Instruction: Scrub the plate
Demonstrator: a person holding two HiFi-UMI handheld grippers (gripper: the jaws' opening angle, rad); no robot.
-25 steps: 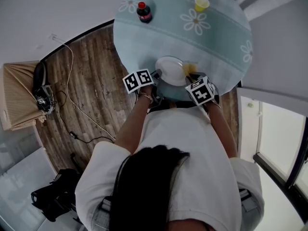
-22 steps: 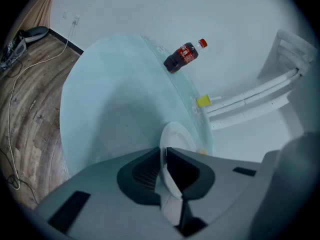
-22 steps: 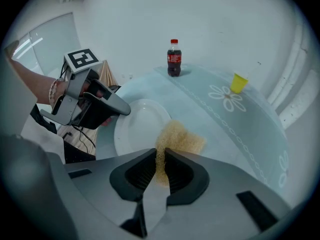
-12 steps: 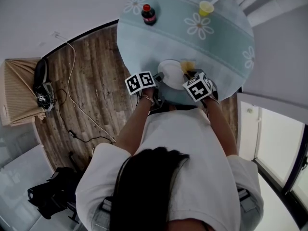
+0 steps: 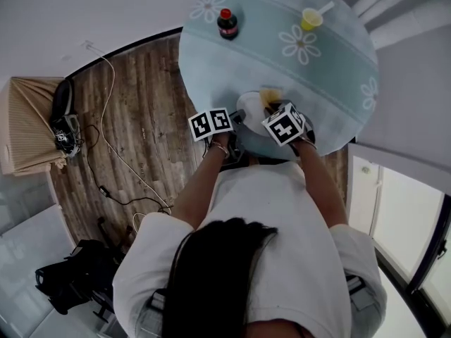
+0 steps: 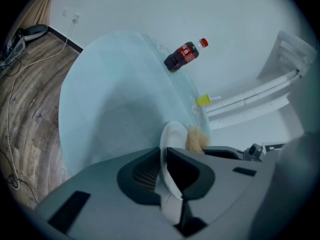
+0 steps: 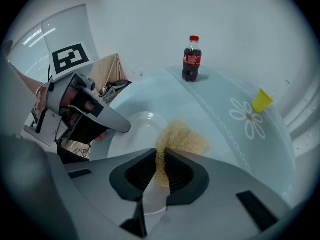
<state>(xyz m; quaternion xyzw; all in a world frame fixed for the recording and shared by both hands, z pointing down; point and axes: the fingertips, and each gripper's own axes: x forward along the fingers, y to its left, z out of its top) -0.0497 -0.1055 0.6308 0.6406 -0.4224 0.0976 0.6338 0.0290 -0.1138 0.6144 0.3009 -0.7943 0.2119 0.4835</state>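
A white plate (image 5: 251, 108) lies near the front edge of the round pale-blue table (image 5: 331, 69). My left gripper (image 6: 162, 156) is shut on the plate (image 6: 173, 139) at its rim, seen edge-on between the jaws. My right gripper (image 7: 161, 165) is shut on a tan scrubbing sponge (image 7: 181, 140), which rests over the right side of the plate (image 7: 136, 130). In the head view the sponge (image 5: 270, 95) shows at the plate's far right edge, just beyond the right gripper (image 5: 276, 115). The left gripper (image 5: 236, 120) sits at the plate's left.
A cola bottle (image 5: 227, 23) with a red cap stands at the table's far left. A yellow cup (image 5: 310, 19) with a straw stands at the far right. Cables (image 5: 113, 153) run over the wooden floor on the left, beside a beige cloth-covered thing (image 5: 28, 129).
The right gripper has slid the sponge leftward and further over the plate's far side. The left gripper keeps its hold on the rim. The head camera has shifted.
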